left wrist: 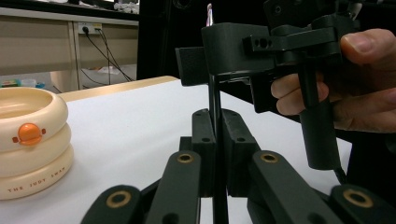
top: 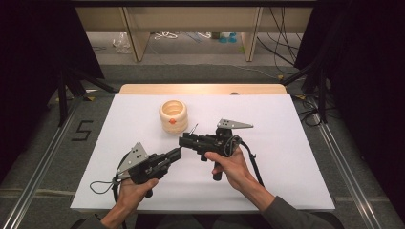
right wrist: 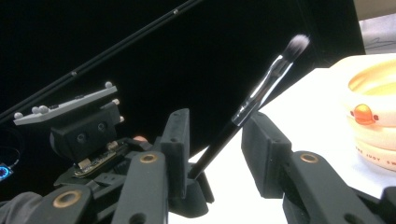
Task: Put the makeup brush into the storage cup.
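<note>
left claw [top: 177, 151]: clamped, low, aimed right | right claw [top: 183, 140]: jaws parted, aimed left, tips meeting

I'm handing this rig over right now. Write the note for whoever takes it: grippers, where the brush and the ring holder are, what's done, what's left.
Left gripper: shut on the makeup brush, gripping its black handle, bristles up.
Right gripper: jaws either side of the brush, a gap showing, not clamped yet.
Cream ring holder: upright on the white table, beyond both grippers, untouched.
Done: brush lifted and brought between the right jaws.
Left: probably close the right gripper, release the left, then take the brush to the holder.
</note>
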Demonstrator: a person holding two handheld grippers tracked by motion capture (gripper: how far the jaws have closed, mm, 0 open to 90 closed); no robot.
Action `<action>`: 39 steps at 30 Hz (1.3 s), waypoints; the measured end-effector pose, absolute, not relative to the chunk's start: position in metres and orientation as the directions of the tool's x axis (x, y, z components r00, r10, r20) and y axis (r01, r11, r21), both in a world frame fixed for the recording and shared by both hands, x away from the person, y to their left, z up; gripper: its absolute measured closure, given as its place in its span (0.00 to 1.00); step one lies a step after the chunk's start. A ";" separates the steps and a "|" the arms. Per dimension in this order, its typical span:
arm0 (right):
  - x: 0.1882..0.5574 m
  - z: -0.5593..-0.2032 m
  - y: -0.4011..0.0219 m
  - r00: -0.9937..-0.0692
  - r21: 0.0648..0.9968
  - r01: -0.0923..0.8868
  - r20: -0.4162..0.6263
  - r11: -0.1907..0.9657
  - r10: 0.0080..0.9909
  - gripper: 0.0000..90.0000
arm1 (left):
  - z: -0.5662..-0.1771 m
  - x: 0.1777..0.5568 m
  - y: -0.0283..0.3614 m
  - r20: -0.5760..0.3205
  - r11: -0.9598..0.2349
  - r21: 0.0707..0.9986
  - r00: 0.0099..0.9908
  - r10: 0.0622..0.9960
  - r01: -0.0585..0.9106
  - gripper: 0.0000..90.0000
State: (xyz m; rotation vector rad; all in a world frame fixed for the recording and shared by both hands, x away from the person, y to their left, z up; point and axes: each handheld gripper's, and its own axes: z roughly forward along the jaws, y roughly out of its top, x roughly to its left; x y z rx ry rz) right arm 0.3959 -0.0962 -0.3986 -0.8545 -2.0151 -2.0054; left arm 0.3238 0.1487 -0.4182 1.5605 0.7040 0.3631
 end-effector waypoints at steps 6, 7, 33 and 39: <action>0.397 -0.399 -0.096 -0.823 0.862 0.500 0.503 -0.083 0.265 0.73 | -0.418 0.324 0.149 -0.176 0.014 0.977 0.761 0.624 0.214 0.94; 0.396 -0.399 -0.096 -0.813 0.851 0.520 0.521 -0.077 0.261 0.73 | -0.418 0.323 0.149 -0.176 0.015 0.977 0.761 0.625 0.214 0.94; 0.397 -0.402 -0.097 -0.791 0.820 0.561 0.572 -0.115 0.216 0.89 | -0.418 0.324 0.148 -0.169 0.014 0.979 0.772 0.612 0.203 0.94; 0.393 -0.399 -0.095 -0.796 0.813 0.568 0.582 -0.126 0.166 0.95 | -0.418 0.323 0.147 -0.168 0.005 0.978 0.768 0.618 0.209 0.89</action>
